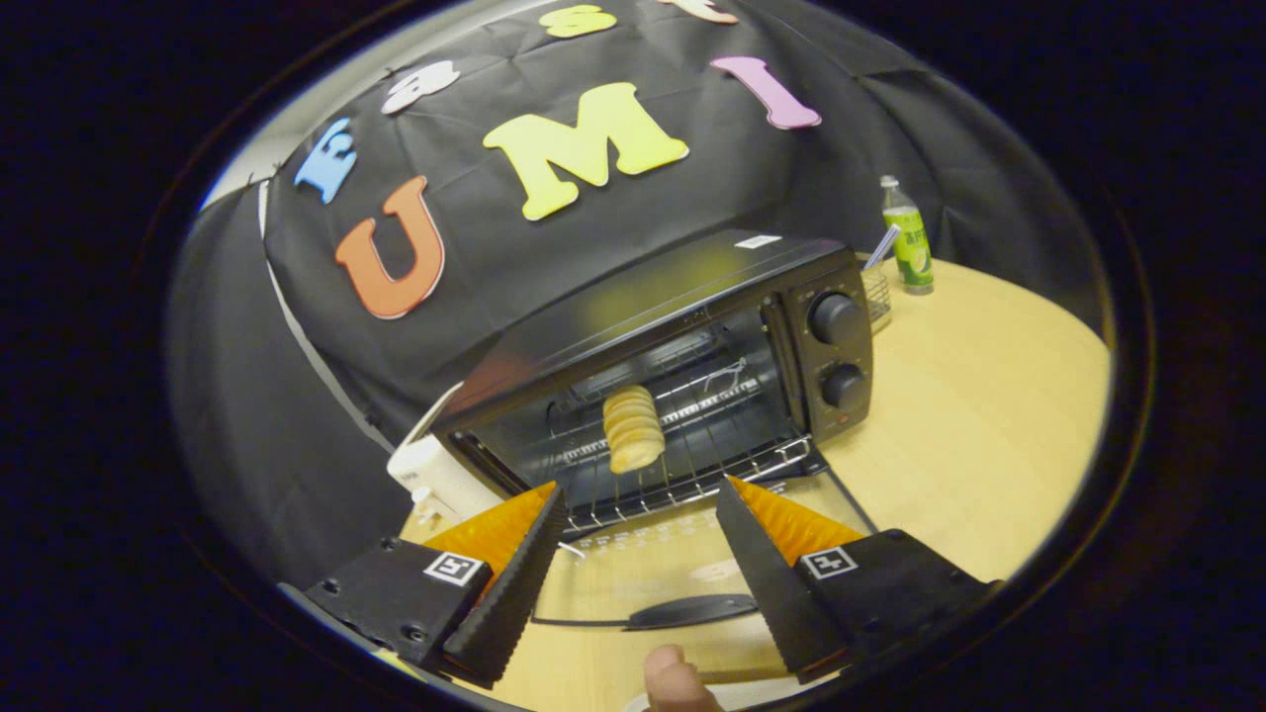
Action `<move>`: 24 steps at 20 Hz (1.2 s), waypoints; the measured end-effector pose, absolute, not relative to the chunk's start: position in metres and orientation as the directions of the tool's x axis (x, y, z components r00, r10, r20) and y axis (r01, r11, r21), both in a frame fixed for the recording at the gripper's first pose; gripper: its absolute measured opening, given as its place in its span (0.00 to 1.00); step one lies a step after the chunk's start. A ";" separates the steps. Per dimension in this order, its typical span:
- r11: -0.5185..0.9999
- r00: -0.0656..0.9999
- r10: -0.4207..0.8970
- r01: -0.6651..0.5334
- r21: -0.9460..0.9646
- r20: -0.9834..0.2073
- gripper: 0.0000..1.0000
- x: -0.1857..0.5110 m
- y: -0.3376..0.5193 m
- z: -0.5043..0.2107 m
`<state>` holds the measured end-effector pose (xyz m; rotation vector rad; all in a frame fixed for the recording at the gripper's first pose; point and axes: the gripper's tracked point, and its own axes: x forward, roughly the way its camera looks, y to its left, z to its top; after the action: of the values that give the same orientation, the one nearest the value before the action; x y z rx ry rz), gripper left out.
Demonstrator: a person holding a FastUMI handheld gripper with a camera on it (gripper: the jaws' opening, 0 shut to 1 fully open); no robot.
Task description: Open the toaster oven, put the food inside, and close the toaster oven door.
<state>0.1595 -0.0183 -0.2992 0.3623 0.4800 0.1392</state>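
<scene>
Food [633,428] on oven [682,346] rack — long axis front-to-back, jaws apart — empty gripper [641,509]

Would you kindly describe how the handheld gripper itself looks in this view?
The gripper has two wedge-shaped fingers with ridged, sawtooth inner faces. Each sits on a black block carrying a small square black-and-white tag. A fingertip of the person shows below.

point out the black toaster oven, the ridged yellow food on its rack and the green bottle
black toaster oven [653,287]: gripper view, top panel
ridged yellow food [633,428]: gripper view, middle
green bottle [910,242]: gripper view, label
</scene>
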 end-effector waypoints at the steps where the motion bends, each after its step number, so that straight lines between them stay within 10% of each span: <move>1: 0.945 0.877 0.194 -0.047 0.323 -0.440 1.00 0.150 -0.023 -0.303; 24: 0.998 0.698 0.069 -0.054 0.044 -0.713 1.00 0.090 -0.013 -0.428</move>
<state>0.0900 -0.0125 -0.4283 0.0196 0.7952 0.0689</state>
